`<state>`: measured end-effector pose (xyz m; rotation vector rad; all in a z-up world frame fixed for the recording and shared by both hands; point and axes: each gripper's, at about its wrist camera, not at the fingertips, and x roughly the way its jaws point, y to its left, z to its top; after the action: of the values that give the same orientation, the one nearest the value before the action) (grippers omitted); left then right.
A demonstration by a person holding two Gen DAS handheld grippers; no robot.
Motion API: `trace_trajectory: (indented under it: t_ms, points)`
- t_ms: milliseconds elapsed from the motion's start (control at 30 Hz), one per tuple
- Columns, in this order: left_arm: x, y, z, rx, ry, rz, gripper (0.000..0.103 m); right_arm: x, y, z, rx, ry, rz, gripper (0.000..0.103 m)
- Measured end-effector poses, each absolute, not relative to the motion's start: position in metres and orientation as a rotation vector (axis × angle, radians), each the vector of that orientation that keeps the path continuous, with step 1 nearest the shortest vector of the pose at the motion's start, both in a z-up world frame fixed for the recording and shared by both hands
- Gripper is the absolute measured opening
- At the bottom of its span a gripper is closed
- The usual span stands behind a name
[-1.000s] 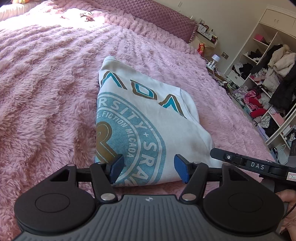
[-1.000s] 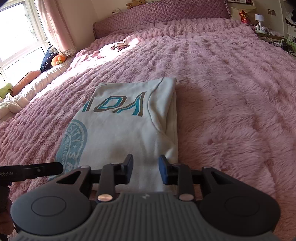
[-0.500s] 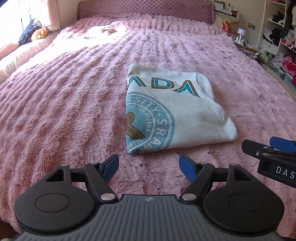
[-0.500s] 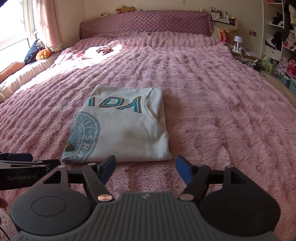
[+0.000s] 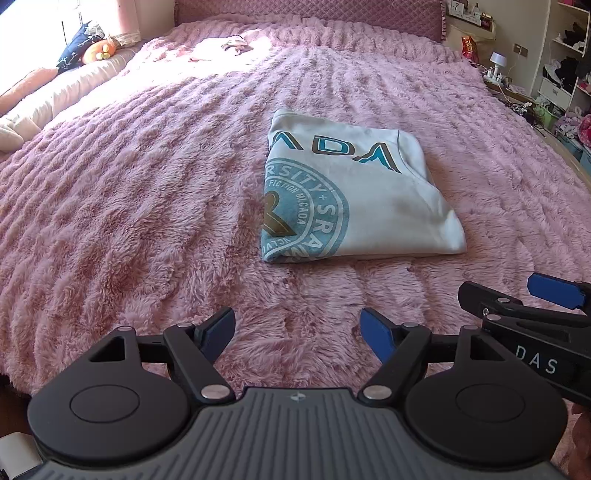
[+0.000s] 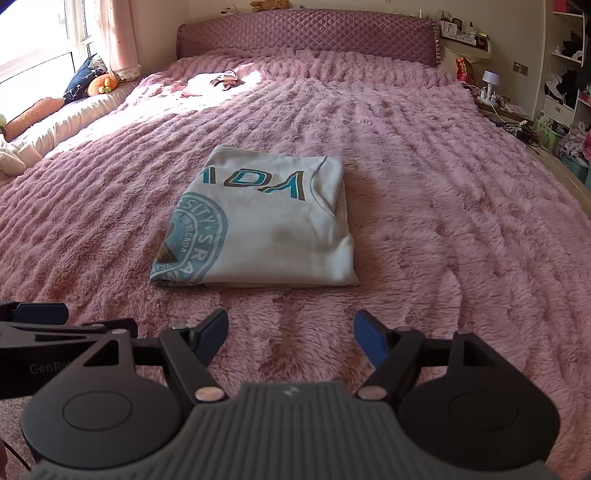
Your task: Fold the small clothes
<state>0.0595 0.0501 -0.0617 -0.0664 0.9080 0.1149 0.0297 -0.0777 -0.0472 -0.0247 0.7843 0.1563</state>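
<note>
A white T-shirt [image 5: 380, 206] with a teal round print and "ADA" lettering lies folded into a flat rectangle on the pink fluffy bedspread [image 5: 147, 206]. My left gripper [image 5: 297, 323] hovers short of its near edge, jaws opening, with nothing between the blue pads. In the right wrist view the same folded shirt [image 6: 273, 236] lies ahead of my right gripper [image 6: 290, 323], which stands open and empty. Each gripper shows at the edge of the other's view: the right gripper's fingers [image 5: 554, 291], the left gripper's fingers [image 6: 37, 314].
A small pale garment [image 6: 218, 79] lies far up the bed near the quilted headboard [image 6: 306, 33]. Cushions and a soft toy [image 6: 101, 83] line the window side at left. Shelves of clothes [image 5: 569, 66] and a bedside lamp [image 6: 490, 83] stand at right.
Both grippers drew back and up from the shirt's near edge, opening as they went. The folded shirt now lies free on the bed, farther ahead in both views.
</note>
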Motion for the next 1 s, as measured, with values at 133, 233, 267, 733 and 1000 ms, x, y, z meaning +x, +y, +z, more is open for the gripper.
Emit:
trace_trajectory:
  t_ms: [133,233,267,733,1000]
  points:
    - [0.0587,0.0537,-0.0623,-0.089,0.912,0.121,0.09,0.0298,-0.0752,-0.045,-0.024,0.784,0.164,0.072]
    - [0.0599,0.0539,-0.0634,-0.09,0.924,0.125,0.09,0.0312,-0.0742,-0.0446,-0.023,0.788,0.167,0.072]
    - [0.0607,0.0539,-0.0637,-0.091,0.93,0.125,0.09,0.0313,-0.0742,-0.0445,-0.025,0.789,0.166,0.072]
    - [0.065,0.0526,-0.0636,-0.078,0.936,0.142,0.091,0.0361,-0.0768,-0.0453,-0.02,0.798,0.161,0.073]
    - [0.067,0.0522,-0.0644,-0.062,0.934,0.152,0.091,0.0367,-0.0779,-0.0454,-0.014,0.8,0.163,0.075]
